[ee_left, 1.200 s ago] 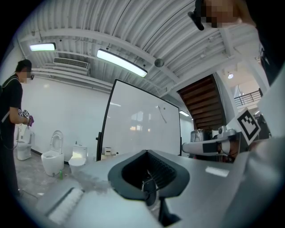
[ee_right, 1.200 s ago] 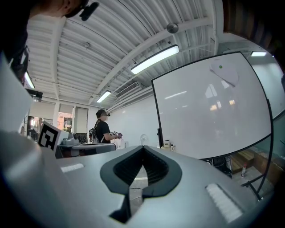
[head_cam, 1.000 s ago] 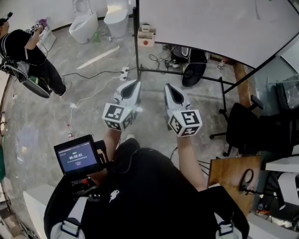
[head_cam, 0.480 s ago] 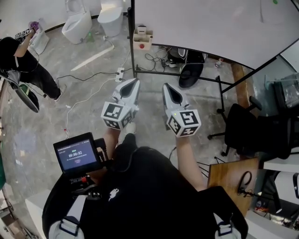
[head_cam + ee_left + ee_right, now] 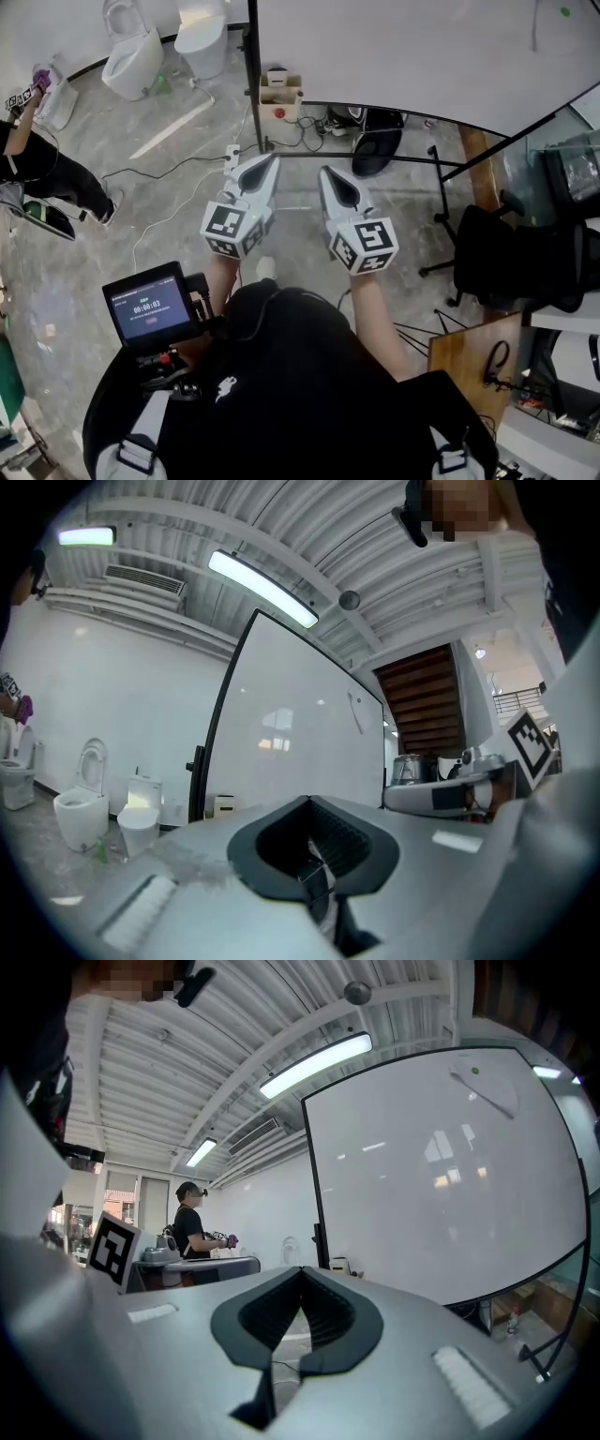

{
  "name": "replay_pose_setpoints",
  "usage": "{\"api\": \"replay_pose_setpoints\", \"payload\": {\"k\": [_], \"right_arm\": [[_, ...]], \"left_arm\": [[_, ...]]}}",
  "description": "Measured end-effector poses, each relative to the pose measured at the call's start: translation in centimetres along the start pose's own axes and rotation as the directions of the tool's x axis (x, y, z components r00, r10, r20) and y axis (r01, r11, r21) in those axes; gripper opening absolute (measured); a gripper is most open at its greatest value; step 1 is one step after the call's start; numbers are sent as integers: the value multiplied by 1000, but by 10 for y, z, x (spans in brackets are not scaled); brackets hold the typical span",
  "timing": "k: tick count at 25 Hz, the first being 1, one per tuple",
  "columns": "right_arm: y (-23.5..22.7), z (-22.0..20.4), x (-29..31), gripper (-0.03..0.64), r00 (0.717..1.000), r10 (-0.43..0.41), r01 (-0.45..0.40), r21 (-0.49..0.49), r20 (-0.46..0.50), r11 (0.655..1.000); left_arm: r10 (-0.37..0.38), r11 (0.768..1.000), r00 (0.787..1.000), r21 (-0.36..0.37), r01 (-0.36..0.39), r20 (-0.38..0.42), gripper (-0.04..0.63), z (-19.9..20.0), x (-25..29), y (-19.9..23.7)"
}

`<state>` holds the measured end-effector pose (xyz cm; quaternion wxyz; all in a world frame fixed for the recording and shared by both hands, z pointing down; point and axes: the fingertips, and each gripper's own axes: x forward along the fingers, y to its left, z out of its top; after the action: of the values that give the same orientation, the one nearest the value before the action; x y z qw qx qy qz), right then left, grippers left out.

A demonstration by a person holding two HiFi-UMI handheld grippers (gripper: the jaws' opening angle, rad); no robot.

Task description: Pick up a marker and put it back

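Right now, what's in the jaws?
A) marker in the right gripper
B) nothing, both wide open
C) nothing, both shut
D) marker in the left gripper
C: in their own views the left gripper and the right gripper each have their jaws meeting at the tips, with only an empty hollow behind them and no marker clamped.

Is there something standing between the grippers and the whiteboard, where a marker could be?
Nothing visible blocks the way. The left gripper and right gripper, both shut and empty, face the whiteboard across open floor; only cables lie low there. No marker can be made out.
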<state>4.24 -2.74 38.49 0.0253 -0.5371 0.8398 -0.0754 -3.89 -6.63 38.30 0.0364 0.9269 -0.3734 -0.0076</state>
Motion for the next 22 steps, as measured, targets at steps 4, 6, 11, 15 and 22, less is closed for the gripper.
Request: {"api": "replay_pose_setpoints", "payload": {"k": [4,6,11,15,22], "right_arm": [[-6,4,31,5,1000,-19,19,9,10,1000],[-7,3,27,5,1000,-19,19,7,19,1000],[-7,0,69,5,999,-34,34,-5,-4,999],[-10,1,110,5,999,-49,49,-1,-12,999],[-17,0,105,5,997,-76,76,8,3,997]], "left_arm": [[-26,1000,1000,0,26,2,5,2,16,28],[-33,999,999,14,33,9,5,2,16,22],[-63,998,998,16,63,-7,5,2,33,57],[-90,996,996,19,90,-18,5,0,50,95],[-109,994,994,25,108,2,5,0,50,92]]}}
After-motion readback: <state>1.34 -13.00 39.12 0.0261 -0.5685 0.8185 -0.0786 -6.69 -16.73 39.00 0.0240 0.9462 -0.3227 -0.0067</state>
